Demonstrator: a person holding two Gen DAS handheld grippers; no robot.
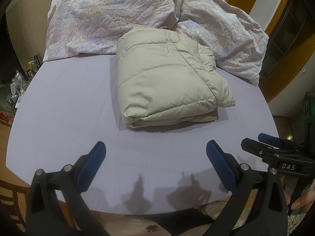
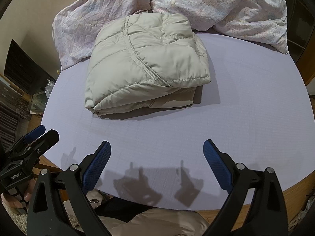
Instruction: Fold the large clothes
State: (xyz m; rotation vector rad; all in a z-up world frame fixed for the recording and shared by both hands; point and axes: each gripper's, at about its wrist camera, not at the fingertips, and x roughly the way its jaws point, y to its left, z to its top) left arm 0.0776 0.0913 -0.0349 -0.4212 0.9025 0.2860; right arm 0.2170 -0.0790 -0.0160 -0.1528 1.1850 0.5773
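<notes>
On smooth lavender sheet [image 1: 65,106], puffy quilted beige jacket [image 1: 167,80] lies folded.

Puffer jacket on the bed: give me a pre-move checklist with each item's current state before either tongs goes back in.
1. Beige puffer jacket folded into a compact bundle: ok.
2. Bundle lies wholly on the lavender sheet, away from the near edge: ok.
3. Left tongs open, holding nothing: ok.
4. Right tongs open, holding nothing: ok.
5. Both tongs clear of the jacket, near the bed's edge: ok.
6. Jacket's far end free of the floral duvet: cannot tell; they meet or overlap there.
</notes>
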